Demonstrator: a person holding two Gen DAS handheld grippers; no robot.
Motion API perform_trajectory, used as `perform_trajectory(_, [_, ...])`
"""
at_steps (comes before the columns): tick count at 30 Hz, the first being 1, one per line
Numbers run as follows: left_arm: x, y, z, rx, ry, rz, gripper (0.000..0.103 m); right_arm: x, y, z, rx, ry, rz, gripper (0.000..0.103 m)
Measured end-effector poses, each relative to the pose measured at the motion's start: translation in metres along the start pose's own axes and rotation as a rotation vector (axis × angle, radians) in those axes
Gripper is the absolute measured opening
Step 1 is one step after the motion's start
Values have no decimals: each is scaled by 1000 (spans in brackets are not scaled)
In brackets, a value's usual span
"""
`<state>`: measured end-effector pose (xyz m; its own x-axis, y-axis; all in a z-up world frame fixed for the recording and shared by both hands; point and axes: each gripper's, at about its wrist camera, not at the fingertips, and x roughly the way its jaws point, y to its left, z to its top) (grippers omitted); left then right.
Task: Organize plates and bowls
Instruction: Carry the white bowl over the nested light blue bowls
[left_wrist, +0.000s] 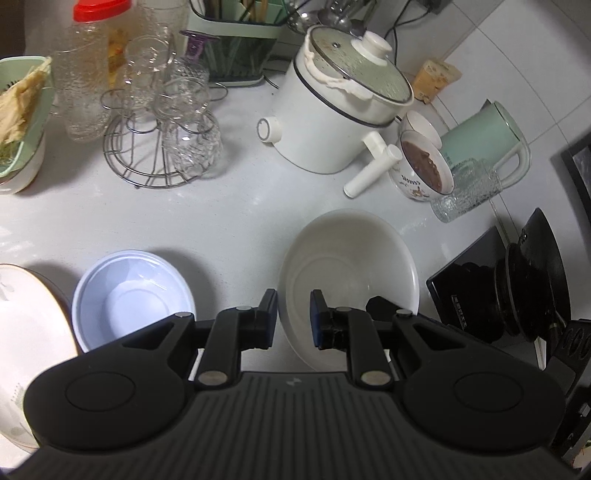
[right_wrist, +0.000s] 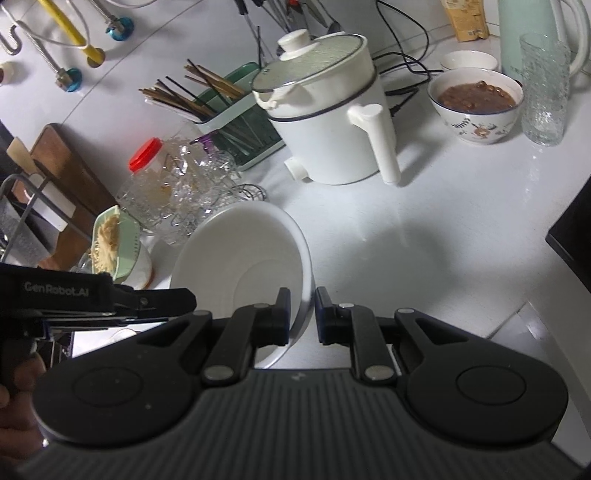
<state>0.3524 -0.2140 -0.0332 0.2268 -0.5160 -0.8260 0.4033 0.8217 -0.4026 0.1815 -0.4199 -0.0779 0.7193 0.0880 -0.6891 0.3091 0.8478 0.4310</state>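
Note:
A large white bowl (left_wrist: 351, 266) hangs tilted above the white counter (left_wrist: 229, 206). My left gripper (left_wrist: 293, 308) is shut on its left rim. In the right wrist view the same bowl (right_wrist: 236, 258) leans steeply, and my right gripper (right_wrist: 301, 310) is shut on the rim nearest it. The left gripper (right_wrist: 181, 297) reaches in from the left to the opposite rim. A smaller pale blue bowl (left_wrist: 133, 295) sits on the counter at lower left. Beside it, at the left edge, lies a gold-rimmed white plate (left_wrist: 26, 325).
A white electric pot (left_wrist: 332, 110) stands behind, with a bowl of brown food (left_wrist: 424, 166), a textured glass (left_wrist: 469, 192) and a mint kettle (left_wrist: 487, 144) to its right. A wire rack of glasses (left_wrist: 162, 140), a red-lidded jar (left_wrist: 85, 74) and a green colander (left_wrist: 18, 110) fill the back left.

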Motion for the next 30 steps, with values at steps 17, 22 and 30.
perform_trajectory(17, [-33,68,2,-109,-44,42,21,25,62,3,-85,34,51,17])
perform_trajectory(22, [-42,99,-5,-145,-52,60,21,42,91,-7,-142,50,51,17])
perform_trajectory(30, [-48,152,-16,-175,-51,87,21,69,131,-30,-218,105,48,18])
